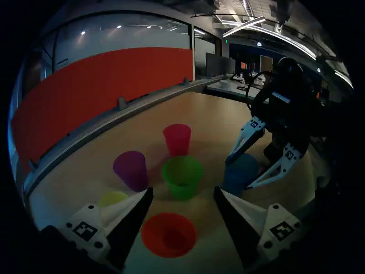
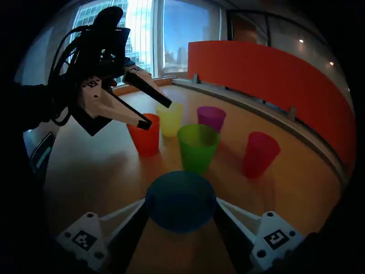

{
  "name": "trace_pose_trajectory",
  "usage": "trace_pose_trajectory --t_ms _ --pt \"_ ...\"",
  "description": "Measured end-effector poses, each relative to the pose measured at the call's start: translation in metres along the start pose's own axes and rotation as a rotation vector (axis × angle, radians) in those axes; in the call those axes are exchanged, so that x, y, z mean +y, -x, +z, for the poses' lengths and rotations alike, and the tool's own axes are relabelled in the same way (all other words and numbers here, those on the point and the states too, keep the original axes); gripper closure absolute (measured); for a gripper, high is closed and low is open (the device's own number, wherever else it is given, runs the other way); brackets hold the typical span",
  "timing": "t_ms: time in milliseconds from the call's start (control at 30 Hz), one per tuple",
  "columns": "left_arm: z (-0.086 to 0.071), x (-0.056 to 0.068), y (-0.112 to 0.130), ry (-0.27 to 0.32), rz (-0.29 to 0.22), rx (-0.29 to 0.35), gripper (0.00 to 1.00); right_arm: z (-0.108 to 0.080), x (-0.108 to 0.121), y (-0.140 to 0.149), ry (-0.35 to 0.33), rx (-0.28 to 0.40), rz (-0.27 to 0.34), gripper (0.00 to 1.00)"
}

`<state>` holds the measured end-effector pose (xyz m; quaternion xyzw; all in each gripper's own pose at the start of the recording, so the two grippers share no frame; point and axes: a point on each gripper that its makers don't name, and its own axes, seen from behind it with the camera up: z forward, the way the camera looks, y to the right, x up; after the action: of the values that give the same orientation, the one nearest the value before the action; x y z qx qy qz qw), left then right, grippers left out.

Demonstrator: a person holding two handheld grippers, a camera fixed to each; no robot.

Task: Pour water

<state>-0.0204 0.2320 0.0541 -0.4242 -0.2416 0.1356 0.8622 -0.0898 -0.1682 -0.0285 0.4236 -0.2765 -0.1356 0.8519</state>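
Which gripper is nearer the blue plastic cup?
Right. The right gripper straddles the blue plastic cup, a finger at each side. The left gripper hangs over the orange plastic cup, away from the blue one.

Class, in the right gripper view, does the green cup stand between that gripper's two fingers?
No, the blue cup sits between the right gripper's fingers; the green cup stands farther off.

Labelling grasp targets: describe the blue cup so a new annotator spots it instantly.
On the wooden table beside the orange wall panel stands a cluster of six coloured cups. The blue cup sits at the cluster's edge, next to the green cup. It is the only blue one, and the only one between the right gripper's jaws.
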Motion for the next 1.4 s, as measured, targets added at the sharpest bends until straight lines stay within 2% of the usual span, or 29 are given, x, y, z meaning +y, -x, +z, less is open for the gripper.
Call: trace_pose_trajectory --t_ms 267,467,867,1400 --pt "0.001 0.002 0.0 -0.001 0.005 -0.001 0.01 -0.004 -0.003 -0.001 -0.005 0.0 0.001 0.09" --pt "0.002 0.004 -0.001 -0.003 0.008 -0.004 0.01 -0.014 -0.001 -0.013 0.008 0.03 0.003 0.09" --pt "0.006 0.004 -0.001 -0.011 -0.003 -0.023 0.01 -0.052 0.009 -0.053 0.051 0.128 0.01 0.09" --pt "0.022 0.002 0.006 -0.017 -0.022 -0.055 0.01 -0.094 0.017 -0.099 0.094 0.267 0.024 0.09"
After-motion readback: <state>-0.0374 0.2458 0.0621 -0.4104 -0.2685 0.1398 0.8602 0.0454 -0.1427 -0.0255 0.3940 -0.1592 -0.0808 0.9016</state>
